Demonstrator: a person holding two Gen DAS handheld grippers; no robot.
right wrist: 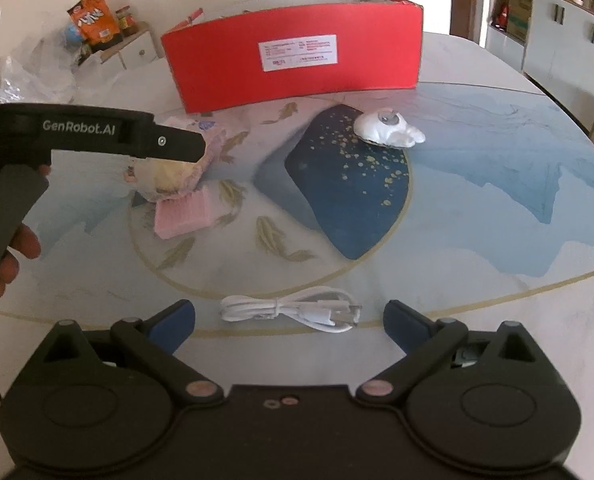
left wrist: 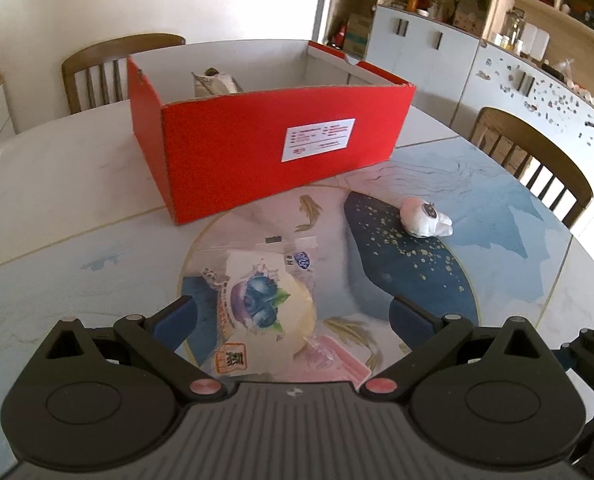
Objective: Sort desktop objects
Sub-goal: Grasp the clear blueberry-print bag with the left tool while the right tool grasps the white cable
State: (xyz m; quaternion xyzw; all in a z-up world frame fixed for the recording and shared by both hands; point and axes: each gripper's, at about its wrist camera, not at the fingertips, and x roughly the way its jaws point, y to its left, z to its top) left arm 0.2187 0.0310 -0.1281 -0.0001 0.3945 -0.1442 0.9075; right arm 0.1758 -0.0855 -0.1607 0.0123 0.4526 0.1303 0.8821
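Note:
My left gripper (left wrist: 293,316) is open, its blue fingers on either side of a wrapped blueberry bun (left wrist: 257,304), not touching it. A pink wafer pack (left wrist: 337,360) lies just beside the bun. The bun (right wrist: 169,176) and pink pack (right wrist: 185,212) also show in the right wrist view, under the left gripper's body. My right gripper (right wrist: 289,320) is open above a coiled white USB cable (right wrist: 293,310). A white plush toy (left wrist: 425,218) (right wrist: 389,130) lies on the table. A red cardboard box (left wrist: 265,148) (right wrist: 297,60) stands open behind; a white packet (left wrist: 215,82) lies inside.
The round table (right wrist: 497,200) has a printed blue mat. Wooden chairs (left wrist: 537,160) stand at the back and right. A plastic bag and snack packs (right wrist: 57,60) sit at the far left. Cabinets (left wrist: 437,48) line the right wall.

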